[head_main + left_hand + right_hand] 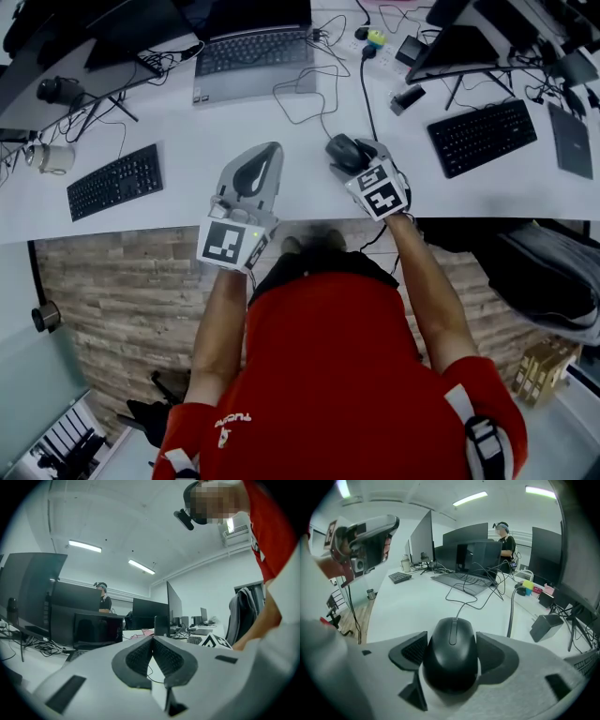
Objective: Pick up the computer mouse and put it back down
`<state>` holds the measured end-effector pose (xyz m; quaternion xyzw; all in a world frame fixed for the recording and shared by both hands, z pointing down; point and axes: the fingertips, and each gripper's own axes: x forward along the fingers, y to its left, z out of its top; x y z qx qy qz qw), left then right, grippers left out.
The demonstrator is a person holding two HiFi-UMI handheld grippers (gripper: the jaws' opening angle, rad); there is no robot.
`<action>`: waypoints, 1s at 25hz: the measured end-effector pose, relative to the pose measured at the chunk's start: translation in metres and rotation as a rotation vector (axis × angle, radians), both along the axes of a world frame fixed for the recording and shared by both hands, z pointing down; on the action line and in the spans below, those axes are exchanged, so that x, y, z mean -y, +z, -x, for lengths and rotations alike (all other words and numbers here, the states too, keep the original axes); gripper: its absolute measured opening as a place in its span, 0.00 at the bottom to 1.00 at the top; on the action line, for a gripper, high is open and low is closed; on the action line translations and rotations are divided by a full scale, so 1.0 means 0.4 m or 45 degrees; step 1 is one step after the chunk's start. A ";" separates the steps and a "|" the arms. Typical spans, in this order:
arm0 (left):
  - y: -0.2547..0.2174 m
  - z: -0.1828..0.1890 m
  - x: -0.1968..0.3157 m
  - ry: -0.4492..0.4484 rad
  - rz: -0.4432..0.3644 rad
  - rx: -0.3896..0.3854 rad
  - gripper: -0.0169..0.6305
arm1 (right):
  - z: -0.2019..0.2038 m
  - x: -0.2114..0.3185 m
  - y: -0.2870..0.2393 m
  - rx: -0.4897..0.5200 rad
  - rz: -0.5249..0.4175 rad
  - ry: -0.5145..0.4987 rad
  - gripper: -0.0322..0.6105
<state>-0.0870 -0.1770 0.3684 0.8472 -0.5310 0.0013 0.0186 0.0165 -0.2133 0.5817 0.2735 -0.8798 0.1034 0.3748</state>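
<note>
**Head view.** The camera looks steeply down over a person in a red shirt at a white desk [281,122]. The left gripper [271,150] sits at centre frame, its tips together above the desk's near edge. Just right of it, the right gripper [352,156] reaches around a black computer mouse [342,146], which lies on the desk close to that edge. Only this view shows both grippers side by side, along with a laptop [253,52] at the top and a keyboard [114,181] at left. The pads around the mouse are too small here to judge contact.

**Left gripper view.** The dark ribbed pads [140,656] meet at their tips at lower centre, closed with nothing between them. Beyond them are dark monitors [35,592] and a distant standing person [104,601].

**Right gripper view.** The mouse fills the lower centre. Its cable [464,603] runs away toward the middle of the frame. The jaws stand wide, one pad just beside each flank. A thin pale sliver shows at the right pad, so they flank the mouse without clamping it. Contact at the left pad is hard to make out. The mouse's body hides its underside. The left gripper appears blurred at upper left.
</note>
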 end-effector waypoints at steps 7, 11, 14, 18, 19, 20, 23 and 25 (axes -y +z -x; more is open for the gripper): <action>0.007 0.010 0.004 0.001 0.009 -0.003 0.04 | 0.002 -0.002 0.001 -0.003 0.003 -0.015 0.53; 0.007 0.006 0.003 0.008 0.010 -0.003 0.04 | 0.000 -0.001 -0.008 0.009 -0.016 0.001 0.53; 0.004 0.008 0.000 0.008 0.009 -0.001 0.04 | 0.002 0.001 -0.032 0.049 -0.025 0.026 0.53; -0.006 0.011 -0.007 0.008 -0.002 -0.002 0.04 | 0.008 -0.004 -0.085 0.117 -0.039 0.054 0.53; -0.010 0.011 -0.009 0.009 -0.006 -0.001 0.04 | 0.010 -0.005 -0.101 0.135 -0.047 0.059 0.53; -0.014 0.011 -0.011 0.010 -0.010 -0.001 0.04 | 0.011 -0.005 -0.116 0.150 -0.056 0.063 0.53; -0.026 0.015 -0.019 0.010 -0.022 0.003 0.04 | 0.012 -0.009 -0.168 0.194 -0.079 0.076 0.53; -0.037 0.018 -0.025 0.008 -0.033 0.004 0.04 | 0.013 -0.015 -0.211 0.227 -0.096 0.085 0.53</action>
